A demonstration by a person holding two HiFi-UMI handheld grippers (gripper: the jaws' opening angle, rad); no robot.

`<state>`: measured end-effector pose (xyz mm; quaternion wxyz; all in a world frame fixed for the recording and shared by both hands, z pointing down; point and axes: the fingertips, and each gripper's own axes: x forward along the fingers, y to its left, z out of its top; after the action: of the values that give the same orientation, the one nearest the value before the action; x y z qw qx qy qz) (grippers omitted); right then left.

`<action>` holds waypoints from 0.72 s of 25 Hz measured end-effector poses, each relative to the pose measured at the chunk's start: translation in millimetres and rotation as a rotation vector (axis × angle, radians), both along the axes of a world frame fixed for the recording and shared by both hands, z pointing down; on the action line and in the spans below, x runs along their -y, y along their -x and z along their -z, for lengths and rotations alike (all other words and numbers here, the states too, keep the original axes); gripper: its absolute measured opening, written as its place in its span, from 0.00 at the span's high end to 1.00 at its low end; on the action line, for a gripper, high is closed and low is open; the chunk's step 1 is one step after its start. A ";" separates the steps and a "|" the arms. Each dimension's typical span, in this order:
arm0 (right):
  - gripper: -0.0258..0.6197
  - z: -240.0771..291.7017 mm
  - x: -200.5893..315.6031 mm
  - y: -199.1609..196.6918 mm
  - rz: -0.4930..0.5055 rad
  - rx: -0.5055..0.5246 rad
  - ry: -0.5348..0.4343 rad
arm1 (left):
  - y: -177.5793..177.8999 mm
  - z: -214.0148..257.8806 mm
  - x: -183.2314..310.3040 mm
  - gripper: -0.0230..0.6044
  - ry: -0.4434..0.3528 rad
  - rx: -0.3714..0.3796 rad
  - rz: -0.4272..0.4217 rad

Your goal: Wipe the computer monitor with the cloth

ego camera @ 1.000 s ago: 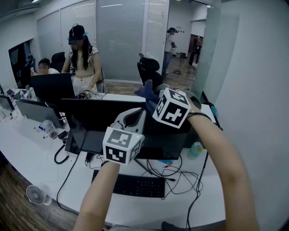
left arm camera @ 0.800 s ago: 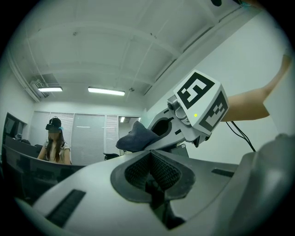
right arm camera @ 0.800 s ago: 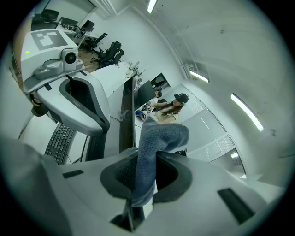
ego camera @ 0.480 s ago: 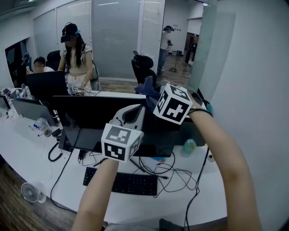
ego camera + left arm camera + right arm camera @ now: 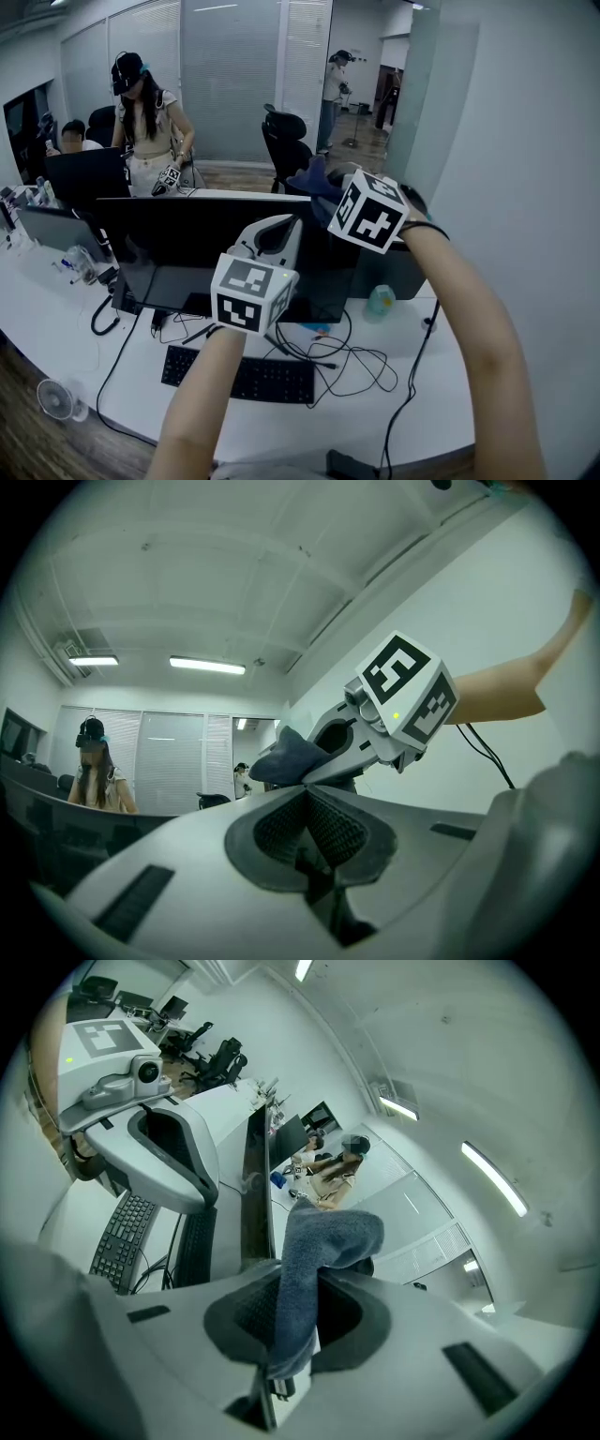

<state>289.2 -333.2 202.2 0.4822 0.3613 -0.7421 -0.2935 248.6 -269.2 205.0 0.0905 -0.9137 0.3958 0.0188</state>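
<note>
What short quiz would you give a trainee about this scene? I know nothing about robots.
1. True or false: the left gripper holds the cloth.
2. Where does the keyboard lie? A: on the desk, in front of the monitor. B: on the floor. C: on a chair.
3. Fill in: the right gripper is shut on the ____.

Key
1. False: the left gripper is shut with nothing in it.
2. A.
3. Cloth.
</note>
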 end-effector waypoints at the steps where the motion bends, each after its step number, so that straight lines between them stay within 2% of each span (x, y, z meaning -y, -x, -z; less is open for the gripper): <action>1: 0.87 -0.1 -0.8 -5.0 -0.007 0.001 0.000 | -3.2 -0.5 -1.1 0.95 0.000 0.001 -0.003; 18: 0.87 2.7 -7.5 -51.9 -0.063 0.053 -0.027 | -37.0 -5.5 -13.2 0.95 -0.005 0.028 -0.039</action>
<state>341.1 -325.8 199.4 0.4665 0.3985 -0.7389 -0.2786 285.6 -256.0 210.6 0.0978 -0.9212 0.3764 0.0088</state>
